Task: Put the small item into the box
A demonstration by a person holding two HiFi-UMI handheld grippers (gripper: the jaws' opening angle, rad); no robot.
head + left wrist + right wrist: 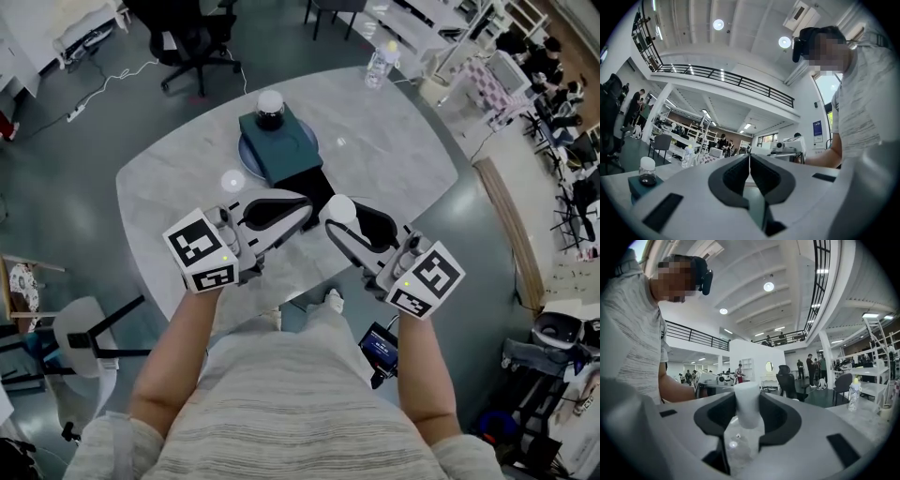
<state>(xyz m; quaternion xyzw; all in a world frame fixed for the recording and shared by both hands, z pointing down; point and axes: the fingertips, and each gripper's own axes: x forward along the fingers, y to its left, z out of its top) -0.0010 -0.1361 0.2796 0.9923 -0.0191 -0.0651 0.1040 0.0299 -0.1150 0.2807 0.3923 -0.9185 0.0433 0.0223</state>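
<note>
A teal box (281, 142) lies on the marble table (394, 150) with a small white-capped jar (270, 107) on top of it; both also show at the far left of the left gripper view, the box (636, 186) and the jar (647, 170). My right gripper (334, 223) is shut on a small clear bottle with a white cap (340, 208), held just right of the box's near end. In the right gripper view the bottle (746, 409) stands between the jaws of the right gripper (747, 420). My left gripper (307, 208) is shut and holds nothing, its jaws pressed together (749, 161).
A black flap or mat (317, 184) lies at the box's near end. A blue plate (247, 156) sits under the box. A small white disc (232, 180) lies left of it. A water bottle (379, 64) stands at the far table edge. Office chairs and desks surround the table.
</note>
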